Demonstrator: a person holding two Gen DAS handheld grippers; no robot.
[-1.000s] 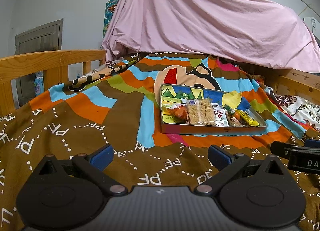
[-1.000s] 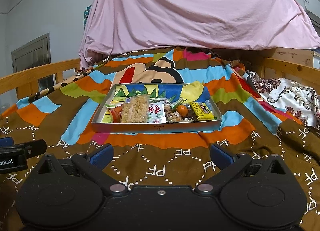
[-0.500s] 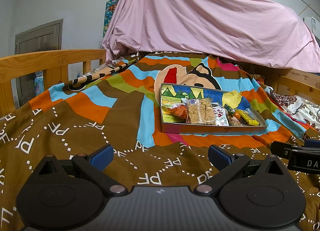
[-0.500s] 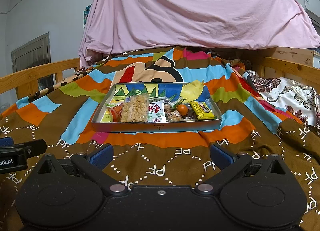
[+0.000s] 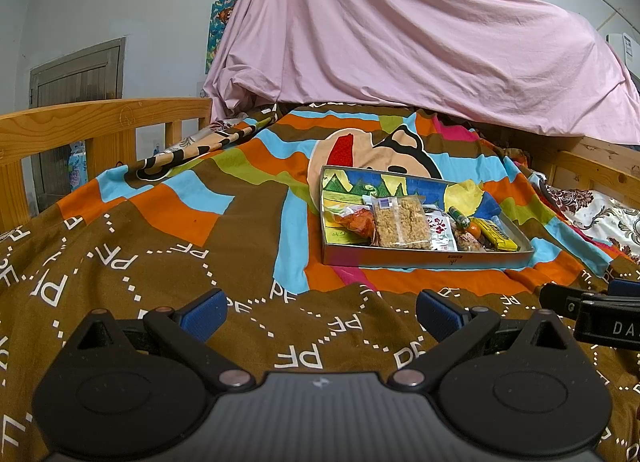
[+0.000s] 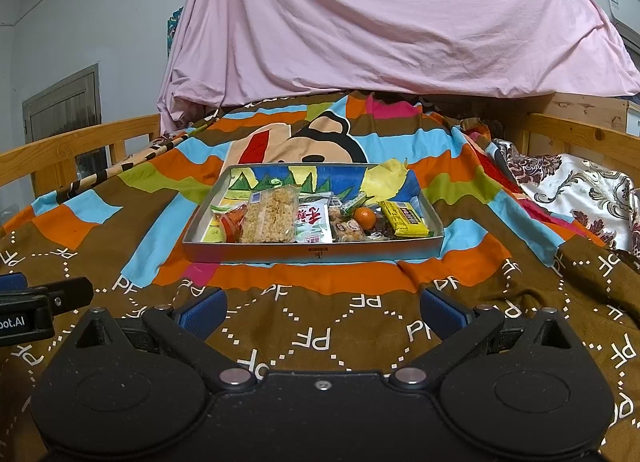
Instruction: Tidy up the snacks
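Two grippers hover low over the bed, both with jaws spread wide and holding nothing: the left gripper [image 5: 318,312] and the right gripper [image 6: 320,308], side by side and well short of the tray [image 6: 312,252]. The tray sits on the blanket [image 6: 280,326] ahead of both, nearer the right gripper's line, and the snacks lie crowded inside it: a clear rice-cake packet [image 6: 268,216], a white-and-green sachet [image 6: 314,222], a small orange [image 6: 365,217], a yellow bar [image 6: 402,218] and an orange-red packet [image 6: 232,222]. Risks, as a judgement: the blanket is soft and creased, so a downward push on the tray's near wall could tilt it and slide the contents together; the packets overlap, so closing on one may drag its neighbour; the orange (round, loose) may roll. Legible writing: "PF" repeated across the blanket; "DA" on the right gripper body in the left view; "oot.AI" on the left gripper body in the right view; red Chinese characters on the sachet, too small to read.
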